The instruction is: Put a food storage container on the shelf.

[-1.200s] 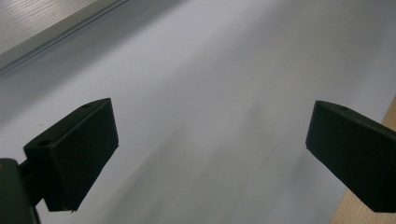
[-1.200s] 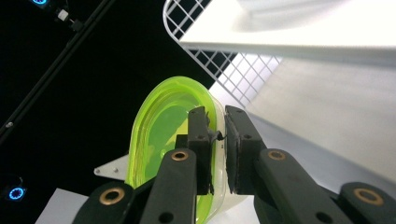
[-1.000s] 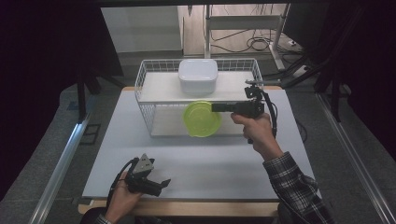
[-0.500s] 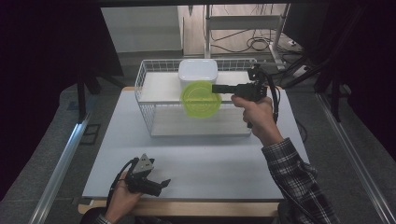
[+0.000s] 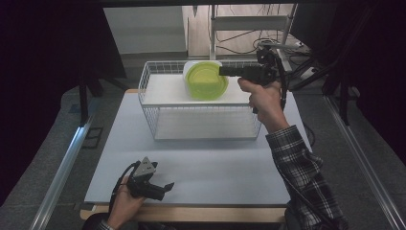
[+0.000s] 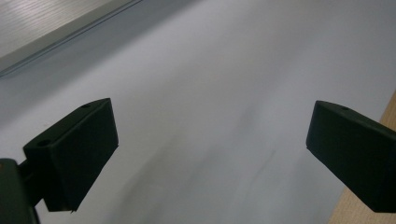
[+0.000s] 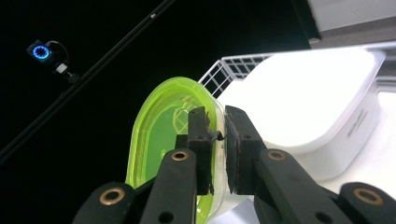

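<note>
A lime-green round container (image 5: 207,80) hangs tilted on edge over the white wire basket (image 5: 206,123). My right gripper (image 5: 223,71) is shut on its rim, reaching in from the right. In the right gripper view the jaws (image 7: 217,126) pinch the green container (image 7: 159,140) at its edge. Right behind it is a white lidded box (image 7: 317,102). In the high view that box (image 5: 187,67) sits at the back of the basket, mostly hidden by the green container. My left gripper (image 5: 162,188) rests open on the table (image 5: 220,163) near its front edge, with nothing between the jaws (image 6: 210,149).
The basket's rim (image 7: 226,70) runs beside the white box. Beyond the table stand a metal shelf frame (image 5: 249,28) and cables on the floor. A wooden edge (image 6: 373,140) borders the table. A black rod and a small blue-lit device (image 7: 41,51) hang in the dark.
My right hand has lifted the green container from the basket's front right corner up and farther back, above the basket in front of the white box. The left gripper has stayed put.
</note>
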### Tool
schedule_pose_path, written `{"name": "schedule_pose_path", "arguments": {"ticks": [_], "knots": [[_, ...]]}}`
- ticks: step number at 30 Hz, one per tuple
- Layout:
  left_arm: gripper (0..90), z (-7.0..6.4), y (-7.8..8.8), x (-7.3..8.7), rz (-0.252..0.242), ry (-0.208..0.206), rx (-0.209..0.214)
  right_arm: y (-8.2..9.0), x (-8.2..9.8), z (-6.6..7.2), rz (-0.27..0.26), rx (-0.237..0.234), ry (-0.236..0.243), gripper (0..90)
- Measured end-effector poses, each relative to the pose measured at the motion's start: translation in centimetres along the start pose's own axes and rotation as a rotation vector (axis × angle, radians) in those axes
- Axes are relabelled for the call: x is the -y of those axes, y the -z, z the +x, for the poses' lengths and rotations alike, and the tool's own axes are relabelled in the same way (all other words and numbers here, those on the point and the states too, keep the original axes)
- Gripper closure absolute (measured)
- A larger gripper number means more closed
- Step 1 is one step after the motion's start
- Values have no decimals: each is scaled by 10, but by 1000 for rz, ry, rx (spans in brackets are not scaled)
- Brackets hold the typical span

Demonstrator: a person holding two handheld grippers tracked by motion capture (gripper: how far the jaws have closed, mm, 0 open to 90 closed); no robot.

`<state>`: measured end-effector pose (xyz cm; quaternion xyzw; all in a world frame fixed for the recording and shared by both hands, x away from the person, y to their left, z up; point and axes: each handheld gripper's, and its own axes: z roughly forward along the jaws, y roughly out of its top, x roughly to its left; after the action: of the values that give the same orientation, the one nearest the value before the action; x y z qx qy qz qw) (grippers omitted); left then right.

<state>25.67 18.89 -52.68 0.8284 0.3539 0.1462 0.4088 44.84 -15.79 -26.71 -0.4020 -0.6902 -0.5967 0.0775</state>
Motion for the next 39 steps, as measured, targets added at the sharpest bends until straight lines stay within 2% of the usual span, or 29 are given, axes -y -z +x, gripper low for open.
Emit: {"name": "schedule_pose_path", "arguments": {"ticks": [8,19,29,31,34,39], "knots": [[19,0,0,0,0,2,4,-5,-18,0,-37,35,4,817],[19,-1,-1,0,9,-5,10,-25,-37,1,-71,101,9,817],[19,-1,-1,0,14,-10,13,-39,-44,-9,-80,164,-10,816],[19,-1,-1,0,15,-11,13,-41,-43,-10,-81,190,-2,815],[19,-2,-2,0,17,-11,15,-43,-44,-9,-83,203,4,808],[19,-2,-3,0,21,-16,16,-49,-45,-3,-76,313,51,763]]}}
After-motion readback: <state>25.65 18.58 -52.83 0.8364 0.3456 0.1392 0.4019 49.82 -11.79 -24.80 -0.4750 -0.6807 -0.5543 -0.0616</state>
